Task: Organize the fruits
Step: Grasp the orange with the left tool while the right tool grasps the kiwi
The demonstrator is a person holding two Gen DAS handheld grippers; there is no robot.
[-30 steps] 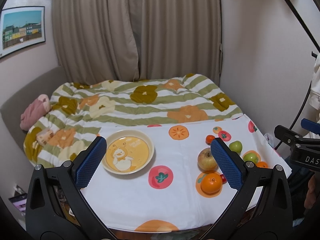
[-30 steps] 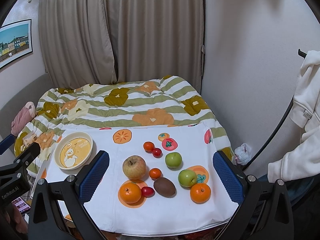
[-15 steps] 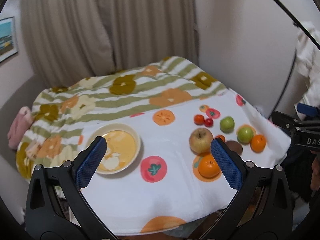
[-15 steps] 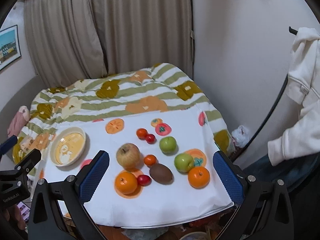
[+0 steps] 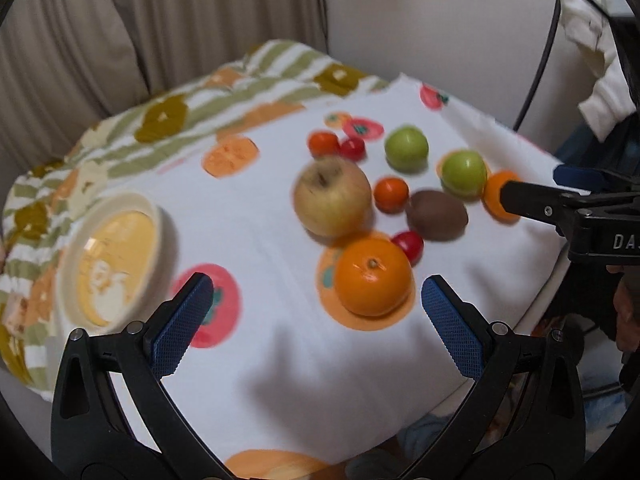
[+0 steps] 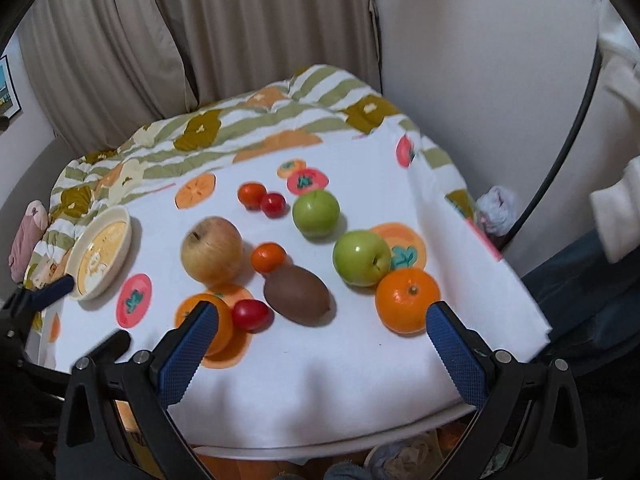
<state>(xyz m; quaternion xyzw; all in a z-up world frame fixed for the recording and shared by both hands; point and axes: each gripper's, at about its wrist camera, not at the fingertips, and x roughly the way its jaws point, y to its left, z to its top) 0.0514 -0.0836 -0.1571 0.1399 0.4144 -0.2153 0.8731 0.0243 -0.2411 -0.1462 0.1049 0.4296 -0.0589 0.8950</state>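
Fruit lies on a white cloth: a yellow-red apple [image 5: 332, 196] [image 6: 212, 250], a near orange [image 5: 373, 277], a second orange [image 6: 407, 300], two green apples [image 6: 362, 258] [image 6: 316, 213], a brown kiwi [image 6: 297, 296] [image 5: 437, 215], small tomatoes [image 6: 251, 314] and tangerines [image 6: 269, 257]. A cream bowl [image 5: 116, 256] [image 6: 102, 254] with a duck print sits at the left. My left gripper [image 5: 316, 320] is open and empty, just in front of the near orange. My right gripper [image 6: 322, 344] is open and empty, in front of the kiwi and second orange.
The cloth covers a low table [image 6: 320, 380] whose front edge is right below both grippers. A striped floral quilt [image 6: 248, 120] lies behind it, with curtains [image 6: 200, 32] and a wall beyond. A white garment [image 6: 616, 160] hangs at the right.
Both grippers have moved forward and down toward the fruit. The left one has swung right, from facing the bowl to facing the near orange. Both stay open.
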